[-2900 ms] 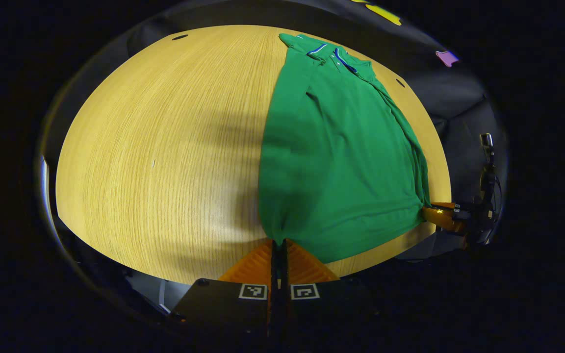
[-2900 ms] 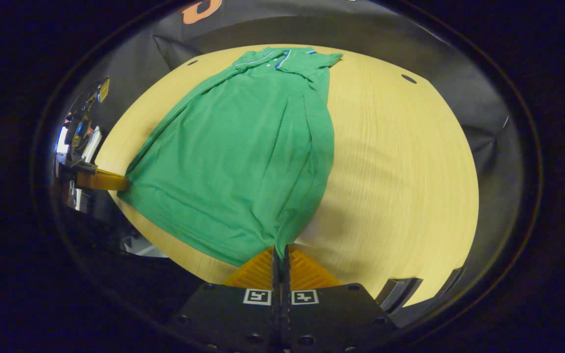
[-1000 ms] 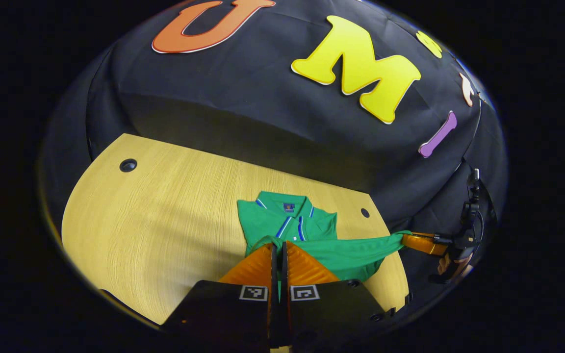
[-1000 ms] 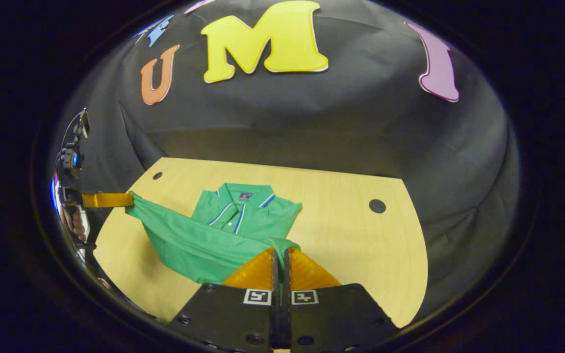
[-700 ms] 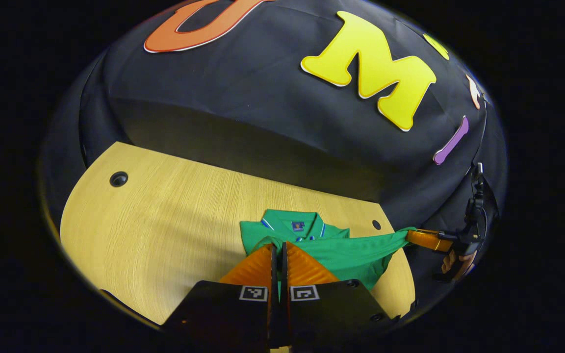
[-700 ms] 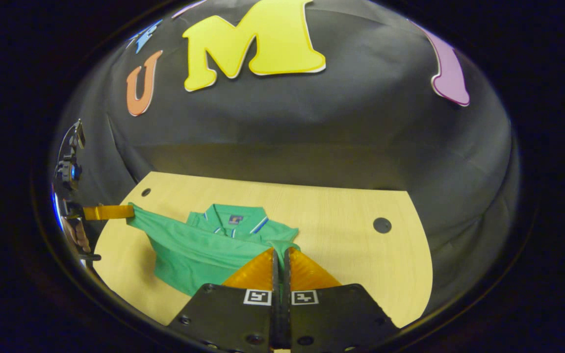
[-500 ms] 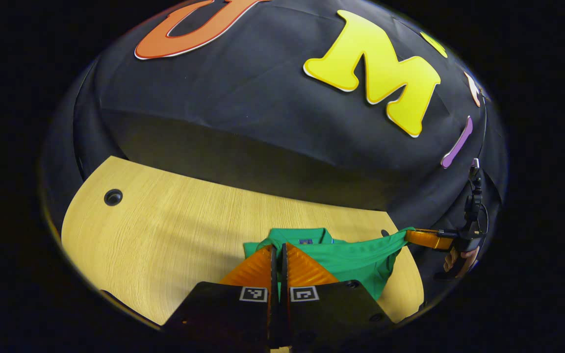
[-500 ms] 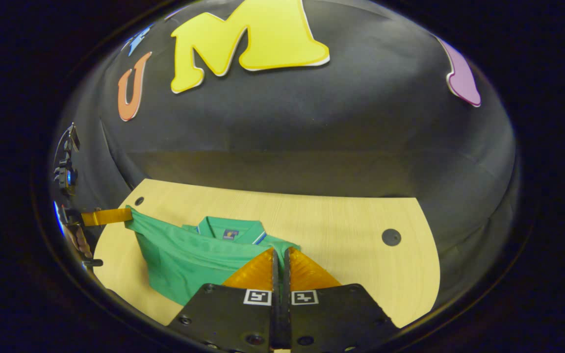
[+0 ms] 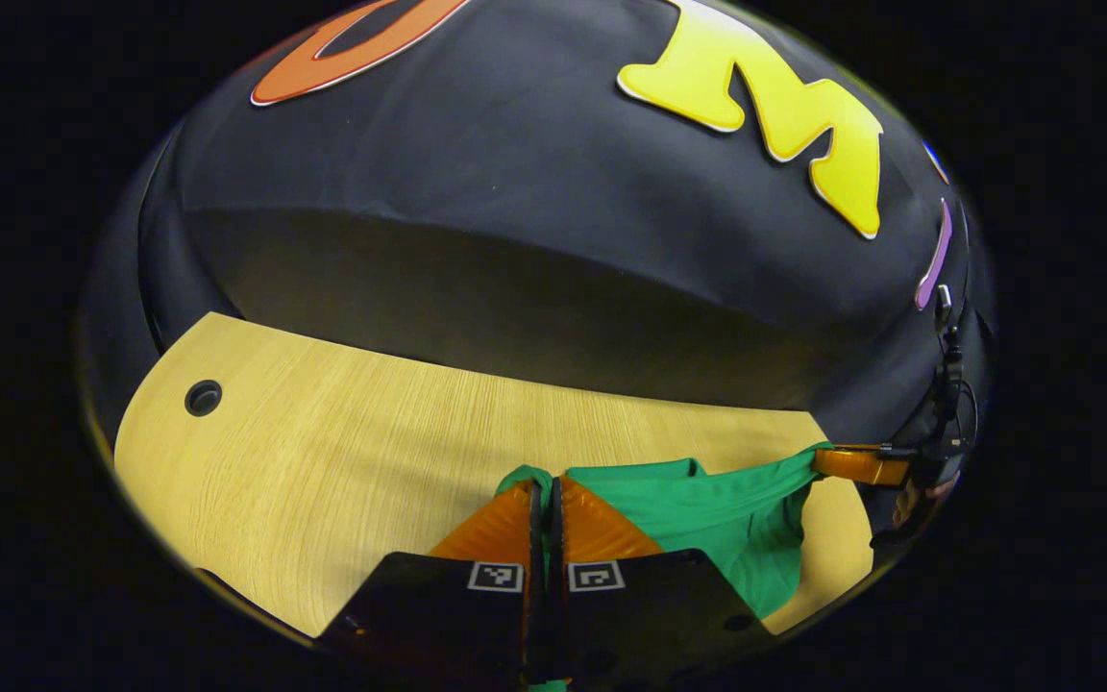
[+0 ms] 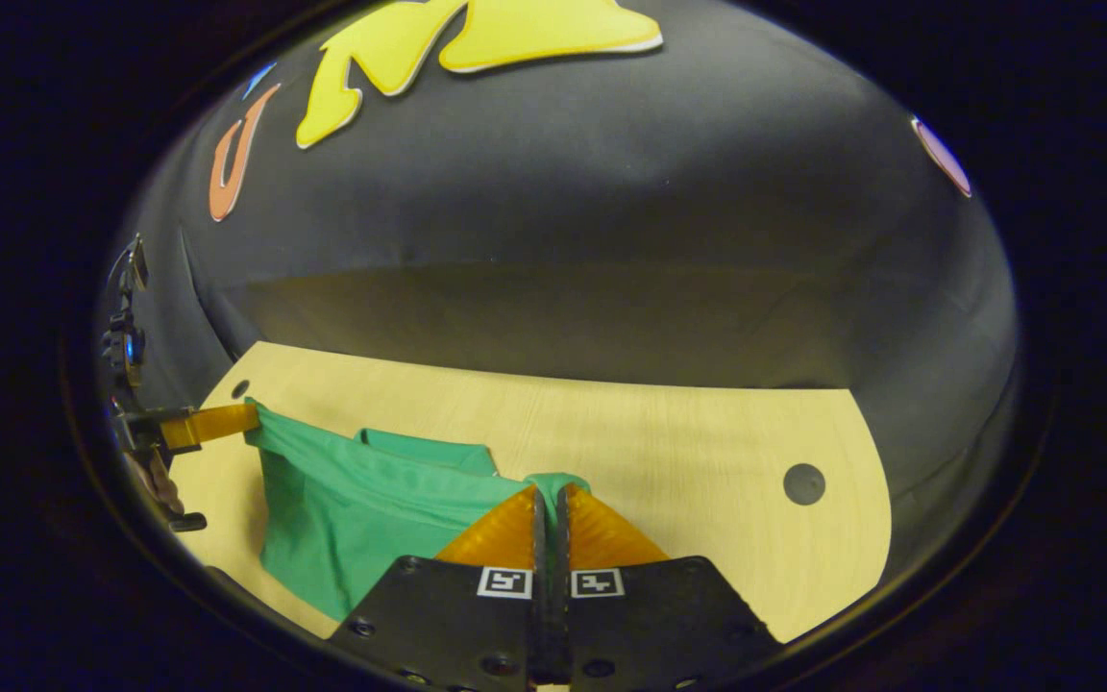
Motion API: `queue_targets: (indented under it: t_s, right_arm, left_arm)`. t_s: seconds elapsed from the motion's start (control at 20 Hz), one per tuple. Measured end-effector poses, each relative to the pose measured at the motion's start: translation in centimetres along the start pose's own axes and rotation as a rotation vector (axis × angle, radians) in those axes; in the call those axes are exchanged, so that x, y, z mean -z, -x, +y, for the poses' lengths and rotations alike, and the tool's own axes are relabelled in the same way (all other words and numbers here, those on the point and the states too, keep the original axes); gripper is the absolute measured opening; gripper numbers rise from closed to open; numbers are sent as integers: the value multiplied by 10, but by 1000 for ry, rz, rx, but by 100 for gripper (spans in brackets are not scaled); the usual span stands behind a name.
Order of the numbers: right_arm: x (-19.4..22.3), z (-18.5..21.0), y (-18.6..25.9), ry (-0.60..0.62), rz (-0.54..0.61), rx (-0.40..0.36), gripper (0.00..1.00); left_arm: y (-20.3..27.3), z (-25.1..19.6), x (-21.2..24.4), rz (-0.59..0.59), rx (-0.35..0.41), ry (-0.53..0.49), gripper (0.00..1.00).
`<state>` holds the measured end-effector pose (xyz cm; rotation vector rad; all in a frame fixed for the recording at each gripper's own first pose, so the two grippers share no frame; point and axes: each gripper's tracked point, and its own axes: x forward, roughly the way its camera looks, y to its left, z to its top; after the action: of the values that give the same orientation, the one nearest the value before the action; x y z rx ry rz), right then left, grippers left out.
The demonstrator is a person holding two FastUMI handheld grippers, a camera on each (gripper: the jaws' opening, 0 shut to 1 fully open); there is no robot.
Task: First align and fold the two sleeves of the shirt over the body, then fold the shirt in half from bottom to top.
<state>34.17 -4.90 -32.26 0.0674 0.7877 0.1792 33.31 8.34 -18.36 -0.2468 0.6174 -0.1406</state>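
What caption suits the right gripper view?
Right gripper and left gripper each pinch the green shirt above a wooden table.

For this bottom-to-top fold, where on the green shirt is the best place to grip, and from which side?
By the two bottom hem corners, one per hand-held gripper, coming in from the near edge. The green shirt is limp; the left hand-held gripper and right hand-held gripper each pinch a corner, so the hem hangs stretched between them.

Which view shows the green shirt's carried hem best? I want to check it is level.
The right gripper view: the green polo shirt spans broadly between the left gripper and right gripper. The left gripper view shows a narrower strip.
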Motion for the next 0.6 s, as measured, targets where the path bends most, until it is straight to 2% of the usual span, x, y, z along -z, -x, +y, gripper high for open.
queue_targets:
  t_s: [0.1,0.15,0.2,0.25,0.3,0.35,0.4,0.5,0.6]
  right_arm:
    - [5,-1,-4,5,12,2,3]
    - [9,-4,-4,9,15,10,7]
    - [11,-4,-3,9,21,9,23]
    - [12,-8,-2,10,12,30,39]
    - [12,-9,1,18,-6,40,42]
    - [10,-8,8,27,-23,44,49]
    - [7,-5,15,33,-45,53,65]
    - [-2,0,32,34,-94,75,97]
    - [-13,11,53,33,-134,75,94]
  left_arm:
    - [-6,0,1,-3,-12,-11,3]
    - [-6,1,7,24,-27,-26,4]
    - [-6,6,15,60,-63,-50,2]
    - [-5,8,21,85,-91,-67,26]
    - [-2,10,22,82,-108,-75,51]
    - [-1,12,19,63,-125,-68,75]
    - [7,13,10,30,-148,-66,100]
    - [22,8,-9,-18,-160,-79,100]
    - [38,-2,-27,-68,-167,-109,100]
